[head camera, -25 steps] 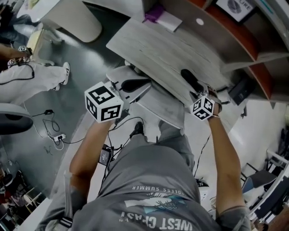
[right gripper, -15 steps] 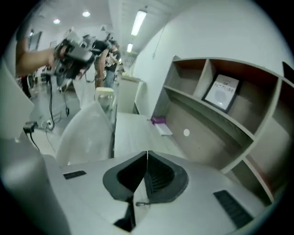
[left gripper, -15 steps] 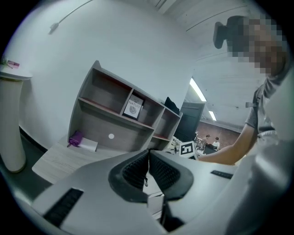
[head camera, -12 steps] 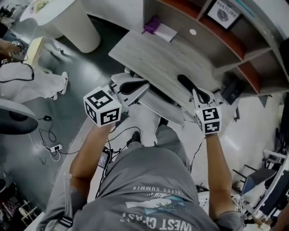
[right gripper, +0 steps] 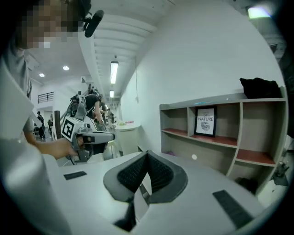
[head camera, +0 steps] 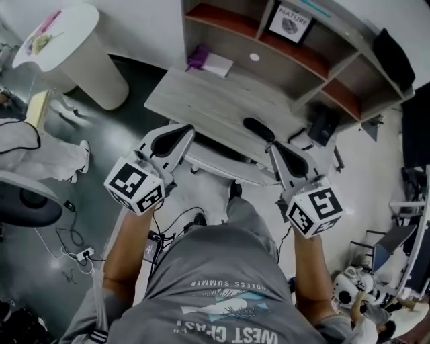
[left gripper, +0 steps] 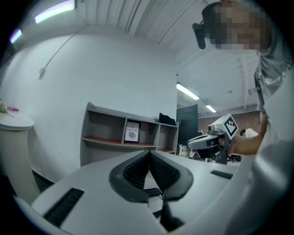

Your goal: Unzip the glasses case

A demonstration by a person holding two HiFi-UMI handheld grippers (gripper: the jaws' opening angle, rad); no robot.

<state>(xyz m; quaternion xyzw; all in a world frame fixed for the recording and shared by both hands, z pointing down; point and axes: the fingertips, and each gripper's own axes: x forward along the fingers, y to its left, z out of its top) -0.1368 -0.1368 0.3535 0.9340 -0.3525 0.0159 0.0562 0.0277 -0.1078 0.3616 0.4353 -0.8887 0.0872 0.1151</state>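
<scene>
Black glasses case [head camera: 259, 129] lies on the grey wood-grain tabletop [head camera: 201, 101], near the front edge; can't tell whether the zip is open. Neither tool touches it. Left tongs [head camera: 183, 130] and right tongs [head camera: 275, 147] sit either side of it in the head view, pointing towards the shelf unit [head camera: 302, 64]. Both tongs are pressed together with nothing between them. Framed NATURE print [head camera: 289, 20] stands in a shelf bay. Purple item [head camera: 199, 58] at the tabletop's back.
</scene>
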